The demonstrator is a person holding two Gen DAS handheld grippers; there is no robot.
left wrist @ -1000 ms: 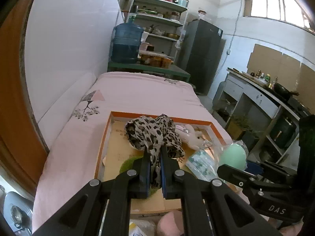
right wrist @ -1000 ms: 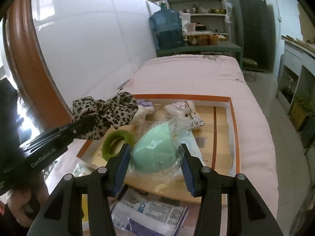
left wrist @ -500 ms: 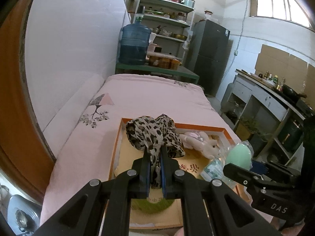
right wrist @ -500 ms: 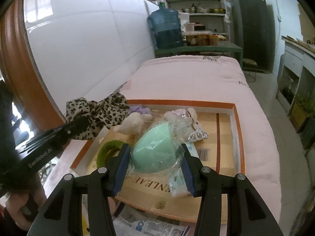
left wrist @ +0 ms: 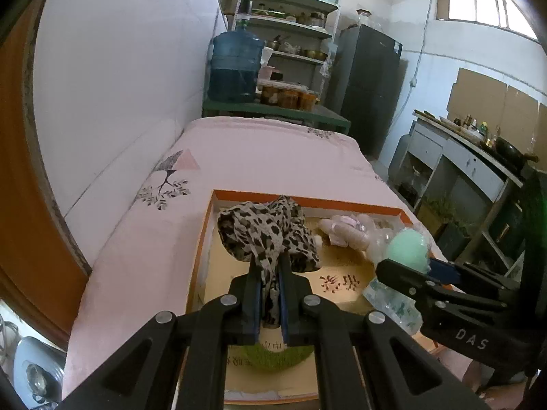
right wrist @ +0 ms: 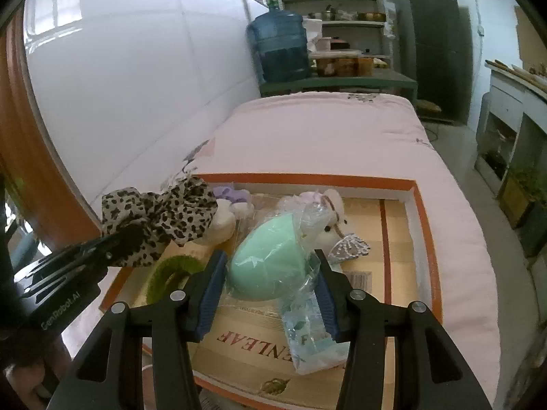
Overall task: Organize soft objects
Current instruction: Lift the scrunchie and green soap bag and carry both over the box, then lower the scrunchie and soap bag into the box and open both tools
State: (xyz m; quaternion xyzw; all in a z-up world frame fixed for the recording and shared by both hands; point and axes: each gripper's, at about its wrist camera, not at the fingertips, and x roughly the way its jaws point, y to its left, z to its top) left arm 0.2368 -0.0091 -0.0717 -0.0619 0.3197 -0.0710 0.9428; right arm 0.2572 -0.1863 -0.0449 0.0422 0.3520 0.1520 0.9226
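My left gripper [left wrist: 270, 273] is shut on a leopard-print scrunchie [left wrist: 263, 232], which hangs over the left part of an orange-rimmed cardboard box lid [left wrist: 307, 202]. The same scrunchie [right wrist: 160, 212] and left gripper [right wrist: 116, 242] show at the left of the right wrist view. My right gripper [right wrist: 270, 266] is shut on a mint-green egg-shaped sponge in clear plastic wrap [right wrist: 266, 263], held above the lid [right wrist: 424, 239]. A green ring [right wrist: 171, 270], a pale plush toy [right wrist: 328, 205] and a purple-and-white soft toy [right wrist: 229, 201] lie inside the lid.
The lid rests on a pink bedspread [left wrist: 259, 150] beside a white tiled wall [left wrist: 119, 85]. A blue water jug [left wrist: 236, 65] and shelves stand at the far end, with a dark fridge [left wrist: 365, 89] and a counter [left wrist: 461, 157] to the right.
Both grippers have moved forward over the box lid with their loads still gripped. The lid and the toys in it now sit closer and lower in both views.
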